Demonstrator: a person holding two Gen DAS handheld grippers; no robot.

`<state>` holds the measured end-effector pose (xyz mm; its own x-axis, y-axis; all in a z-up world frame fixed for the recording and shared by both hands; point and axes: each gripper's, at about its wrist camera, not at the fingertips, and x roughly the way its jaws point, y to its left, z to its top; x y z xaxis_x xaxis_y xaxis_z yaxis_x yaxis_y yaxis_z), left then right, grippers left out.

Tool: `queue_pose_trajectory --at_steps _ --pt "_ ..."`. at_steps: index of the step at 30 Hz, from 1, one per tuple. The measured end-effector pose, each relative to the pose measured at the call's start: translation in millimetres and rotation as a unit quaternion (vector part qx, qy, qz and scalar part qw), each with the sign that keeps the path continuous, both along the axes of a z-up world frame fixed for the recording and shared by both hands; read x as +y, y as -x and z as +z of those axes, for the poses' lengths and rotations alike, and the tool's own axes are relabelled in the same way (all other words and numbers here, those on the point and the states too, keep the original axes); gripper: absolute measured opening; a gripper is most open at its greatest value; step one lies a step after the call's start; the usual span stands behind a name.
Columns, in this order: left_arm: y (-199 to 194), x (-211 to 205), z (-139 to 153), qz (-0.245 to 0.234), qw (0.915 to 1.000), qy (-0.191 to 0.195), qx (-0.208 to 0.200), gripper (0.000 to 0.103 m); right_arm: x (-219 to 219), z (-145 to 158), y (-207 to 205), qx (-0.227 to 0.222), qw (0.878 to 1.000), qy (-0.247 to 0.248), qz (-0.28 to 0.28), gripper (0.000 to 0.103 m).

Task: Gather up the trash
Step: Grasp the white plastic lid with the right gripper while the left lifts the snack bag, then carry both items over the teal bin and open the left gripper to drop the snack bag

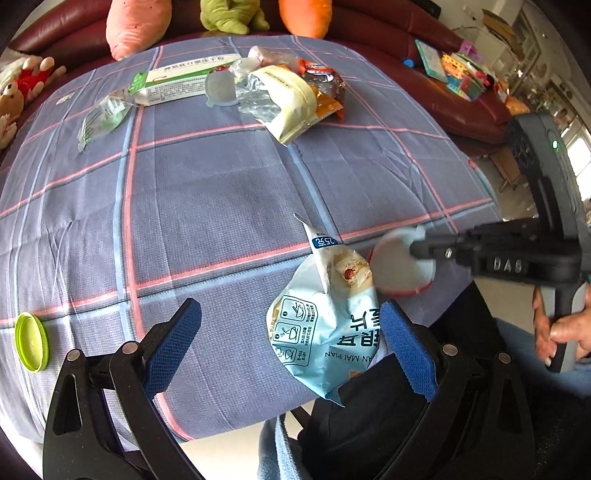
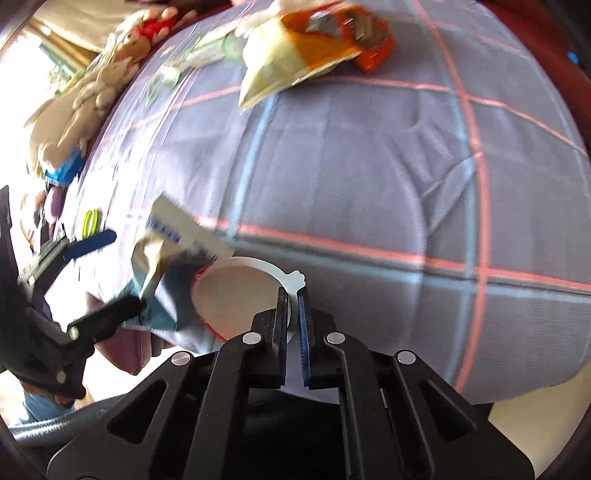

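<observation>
Far left, near the edge of the worktop (image 1: 221, 184): a round green lid (image 1: 31, 341), lying flat on the blue cloth with pink and pale blue lines.

Up at the far side, a little to the right: a clear wrapper (image 1: 103, 118), then a long white and green box (image 1: 184, 79), then a heap of wrappers (image 1: 295, 96) in yellow, orange and brown. Behind them, soft toys (image 1: 140, 26) on a dark red sofa (image 1: 59, 26).

Down at the near edge, in the middle: the left tongs (image 1: 290, 310), wide open, blue pads far apart, gripping nothing. Between the pads, a crinkly light blue snack bag (image 1: 325, 332), torn open at the top, hanging a bit over the edge of the worktop. Close up against the right pad; touching or not, cannot tell.

Just to the right of the bag, and touching it: a small white cup (image 1: 399, 266) with a red band. Seen in the right wrist view, its round rim with a little tab sticking out.

Right again: the right tongs (image 2: 293, 295), pressed closed on the rim of the cup (image 2: 236, 291), next to the tab.

Far right: a hand (image 1: 561, 332) wrapped around the grey handle of the right tongs (image 1: 415, 249).
</observation>
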<state>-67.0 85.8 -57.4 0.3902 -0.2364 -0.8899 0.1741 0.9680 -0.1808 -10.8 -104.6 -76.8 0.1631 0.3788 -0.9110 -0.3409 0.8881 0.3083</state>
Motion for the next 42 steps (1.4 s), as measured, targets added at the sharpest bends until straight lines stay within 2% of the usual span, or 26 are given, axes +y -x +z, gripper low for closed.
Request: queue_pose_trajectory --at_steps 6,11,12,13,14,15,17,18,19,26,33,39,42 --pt "0.0 -14.1 6.2 -0.021 0.9997 -0.008 -0.001 0.097 -29.7 15.8 -11.6 -0.026 0.999 -0.009 -0.040 0.005" --pt "-5.8 -24.3 -14.3 -0.026 0.9987 -0.040 0.017 0.097 -46.8 22.7 -15.4 -0.034 0.998 -0.024 -0.055 0.005" --pt "-6.9 -24.6 -18.4 -0.023 0.9986 -0.044 0.021 0.094 -49.4 23.6 -16.3 -0.034 0.997 -0.026 -0.058 0.005" --pt "-7.9 -25.0 -21.4 -0.021 0.9985 -0.046 0.021 0.078 -51.9 24.3 -16.9 -0.034 0.997 -0.028 -0.061 0.005" --pt "-9.2 -26.1 -23.8 -0.021 0.9983 -0.051 0.021 0.067 -55.6 24.6 -18.0 -0.035 0.997 -0.029 -0.065 0.005" --pt "-11.3 -27.4 -26.3 -0.021 0.9979 -0.056 0.024 0.051 -59.1 24.8 -18.2 -0.036 0.997 -0.031 -0.069 0.005" --pt "-14.3 -29.3 -24.6 -0.013 0.9976 -0.067 0.012 0.044 -64.2 24.9 -20.0 -0.037 0.996 -0.035 -0.076 0.005" --pt "-16.6 -30.7 -22.5 -0.011 0.9975 -0.069 0.007 0.021 -66.9 25.4 -19.6 -0.039 0.995 -0.037 -0.080 0.005" --pt "-20.4 -31.9 -19.9 -0.008 0.9980 -0.063 0.007 0.019 -71.1 26.3 -20.2 -0.041 0.995 -0.039 -0.084 0.005" --pt "-51.7 -52.0 5.5 -0.007 0.9989 -0.041 -0.023 0.019 -109.3 34.4 -24.7 -0.055 0.989 -0.054 -0.124 0.005" --pt "-82.3 -101.3 26.3 -0.037 0.9986 -0.013 -0.036 0.019 -165.6 45.3 -29.9 -0.074 0.979 -0.068 -0.180 0.005" --pt "-108.0 -161.4 39.0 -0.084 0.9954 0.005 -0.046 0.019 -228.6 58.4 -28.6 -0.098 0.963 -0.076 -0.241 0.005" --pt "-120.6 -200.0 43.8 -0.114 0.9922 0.008 -0.050 0.019 -271.6 68.0 -24.8 -0.114 0.950 -0.077 -0.282 0.005"
